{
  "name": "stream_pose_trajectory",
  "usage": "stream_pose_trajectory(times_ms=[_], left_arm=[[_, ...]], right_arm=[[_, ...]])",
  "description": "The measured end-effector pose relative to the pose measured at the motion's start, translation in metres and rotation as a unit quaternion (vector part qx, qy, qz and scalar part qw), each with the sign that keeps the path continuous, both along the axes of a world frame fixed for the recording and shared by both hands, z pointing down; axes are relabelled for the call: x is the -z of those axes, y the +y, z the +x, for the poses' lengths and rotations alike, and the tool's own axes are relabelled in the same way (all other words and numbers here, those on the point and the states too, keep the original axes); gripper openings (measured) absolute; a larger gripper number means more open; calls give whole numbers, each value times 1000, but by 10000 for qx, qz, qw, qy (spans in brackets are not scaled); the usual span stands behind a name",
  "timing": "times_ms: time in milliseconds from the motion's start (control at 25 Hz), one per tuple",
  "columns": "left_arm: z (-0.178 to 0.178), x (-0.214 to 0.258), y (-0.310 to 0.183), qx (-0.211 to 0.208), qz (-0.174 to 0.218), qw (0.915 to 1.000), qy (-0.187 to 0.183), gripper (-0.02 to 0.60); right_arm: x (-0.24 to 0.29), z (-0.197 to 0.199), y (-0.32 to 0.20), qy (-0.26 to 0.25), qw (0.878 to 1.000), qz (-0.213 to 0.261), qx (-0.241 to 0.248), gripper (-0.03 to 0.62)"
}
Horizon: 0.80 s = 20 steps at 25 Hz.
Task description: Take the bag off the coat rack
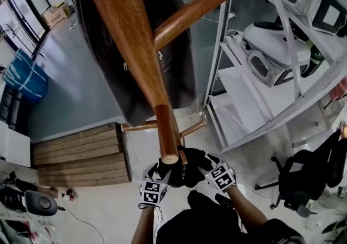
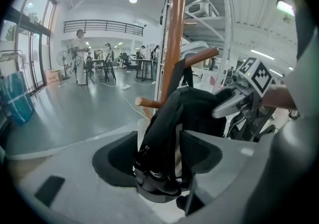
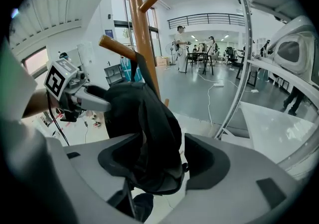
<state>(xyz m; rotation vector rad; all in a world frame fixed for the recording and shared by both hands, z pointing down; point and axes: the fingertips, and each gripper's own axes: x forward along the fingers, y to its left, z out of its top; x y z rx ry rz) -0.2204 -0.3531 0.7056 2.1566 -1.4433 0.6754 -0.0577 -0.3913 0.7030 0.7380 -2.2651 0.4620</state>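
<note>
**Inspector:** Status of the task?

**Operator:** Not complete, in my judgement. The bag [image 1: 187, 169] sits at 6 o'clock in the head view, right at the tip of a peg [image 1: 165, 129] of the coat rack [image 1: 130, 37]. Its top looks hooked up there, so lifting it clear is left to do.

**Inspector:** Tongs?

**Operator:** My left tongs [image 2: 158, 156] and my right tongs [image 3: 159, 156] are both spread wide. Each has the bag's black cloth between its pads. I judge that neither is pinching it.

**Inspector:** Pose?

**Operator:** Both my forearms rise from 6 o'clock and converge on the bag. The left tongs are at its 8 o'clock and the right at its 4 o'clock. Both point toward the pole and face each other across the bag.
</note>
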Motion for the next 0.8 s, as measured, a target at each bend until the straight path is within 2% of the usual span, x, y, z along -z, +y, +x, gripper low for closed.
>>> stream_pose_trajectory(times_ms=[160,320,440,600,800], left_arm=[[-2,-4,-6,123,129,9998,-15,261],[3,-20,-6,-36,-95,9999,-127,259],[0,-24,-10,42,-64,9995,-291,213],[-3,-24,-11,173,40,9996,-202,187],[-3,-25,-9,99,24,9999,-72,158]], right_arm=[[-18,-2,5,100,9996,-256,110,242],[-27,-1,3,117,9995,-294,5,242],[-29,2,-4,128,9995,-260,-145,237],[-30,2,-7,156,9994,-206,-209,208],[-31,3,-8,116,9993,-224,-280,175]])
